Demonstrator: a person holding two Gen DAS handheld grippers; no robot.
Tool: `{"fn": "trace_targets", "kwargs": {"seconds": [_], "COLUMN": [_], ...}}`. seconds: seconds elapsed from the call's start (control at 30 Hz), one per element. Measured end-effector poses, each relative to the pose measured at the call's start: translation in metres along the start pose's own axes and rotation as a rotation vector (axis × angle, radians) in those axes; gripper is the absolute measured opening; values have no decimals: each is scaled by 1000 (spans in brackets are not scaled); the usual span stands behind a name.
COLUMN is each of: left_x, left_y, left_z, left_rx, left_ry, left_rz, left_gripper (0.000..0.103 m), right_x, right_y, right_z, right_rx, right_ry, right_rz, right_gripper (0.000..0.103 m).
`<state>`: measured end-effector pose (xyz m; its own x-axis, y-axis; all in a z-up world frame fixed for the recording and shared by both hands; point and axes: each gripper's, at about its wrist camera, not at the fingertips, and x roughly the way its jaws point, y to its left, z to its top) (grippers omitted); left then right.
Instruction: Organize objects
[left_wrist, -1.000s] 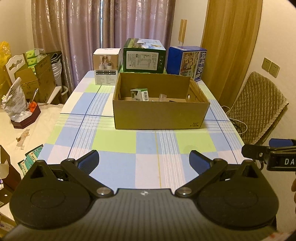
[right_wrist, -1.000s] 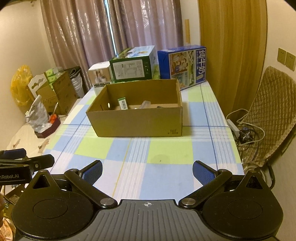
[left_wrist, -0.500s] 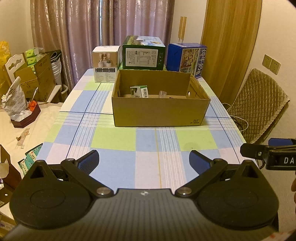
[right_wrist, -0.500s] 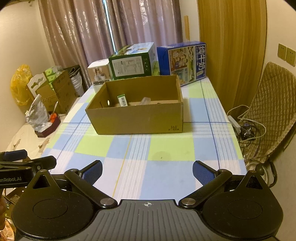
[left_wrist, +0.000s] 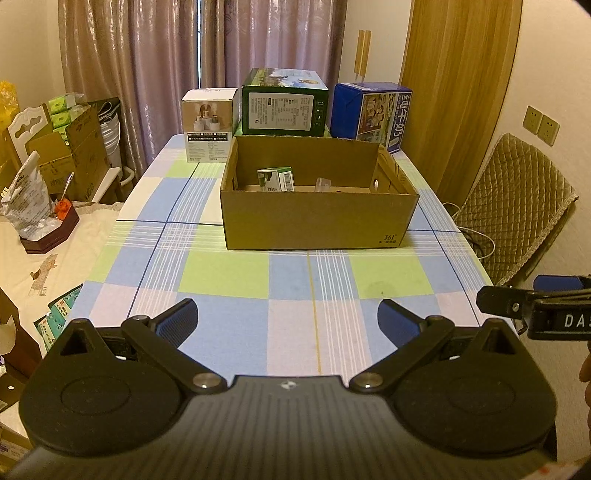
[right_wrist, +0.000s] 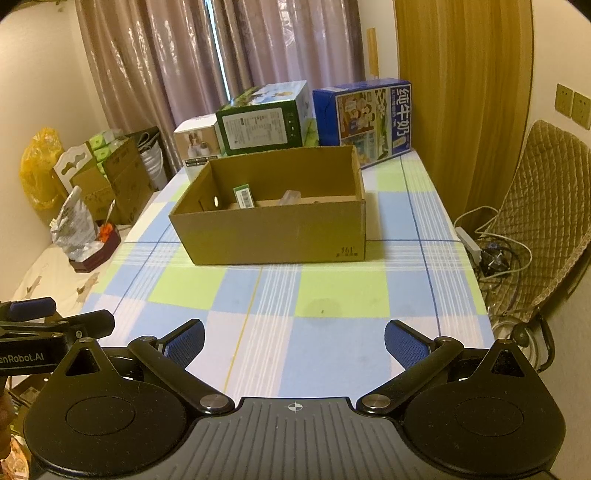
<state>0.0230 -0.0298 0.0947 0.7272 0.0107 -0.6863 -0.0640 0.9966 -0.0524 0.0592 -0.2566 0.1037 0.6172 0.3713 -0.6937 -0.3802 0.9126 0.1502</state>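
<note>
An open brown cardboard box stands on the checked tablecloth, past the table's middle. Inside it I see a small green and white carton and a clear plastic item. My left gripper is open above the table's near edge with nothing between its blue-padded fingers. My right gripper is open too, beside it on the right, also holding nothing. Both are well short of the box.
Behind the box stand a white carton, a dark green carton and a blue milk carton. A quilted chair and cables are to the right. A side table with a bag and boxes lies left.
Both grippers have lifted or drawn back slightly, so the box sits a little lower in both views. Both stay open and hold nothing.
</note>
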Motion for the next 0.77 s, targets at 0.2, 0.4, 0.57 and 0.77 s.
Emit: {"fn": "trace_targets", "kwargs": {"seconds": [0.2, 0.4, 0.57, 0.77], "left_x": [1, 3, 4, 3], "left_y": [-1, -1, -1, 4], "left_z": [0, -1, -2, -4], "left_rx": [2, 1, -4, -31], "left_ry": [0, 3, 6, -2], "left_rz": [-2, -5, -9, -12], "left_gripper": [102, 102, 102, 102], "right_x": [0, 1, 1, 1], "right_y": [0, 1, 1, 1], "right_z": [0, -1, -1, -1], "right_rx": [-1, -1, 0, 1], "right_ry": [0, 2, 2, 3], "right_rz": [0, 0, 0, 0], "right_gripper": [101, 101, 101, 101]}}
